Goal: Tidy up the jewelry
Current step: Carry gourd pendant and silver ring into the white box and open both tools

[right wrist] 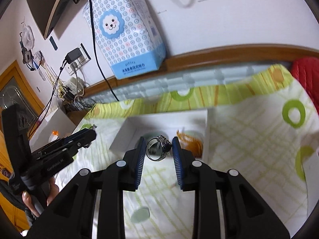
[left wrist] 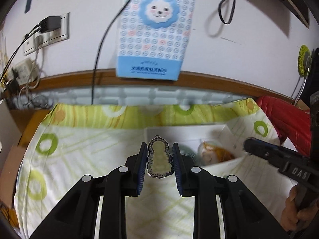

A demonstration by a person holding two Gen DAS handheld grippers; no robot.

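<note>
Left claw (left wrist: 159, 155), clenched on a pale jade pendant (left wrist: 159, 158) in a beaded metal frame, which is held upright between the blue pads above the green-ringed cloth (left wrist: 65, 159). Right claw (right wrist: 159, 149), clenched on a dark patterned ring (right wrist: 158, 148), which is gripped between its pads in front of the open white box (right wrist: 127, 133). Amber-coloured jewelry (right wrist: 191, 141) is seen lying blurred inside the box, and a pale green oval piece (right wrist: 140, 215) is seen resting on the cloth below the right claw
</note>
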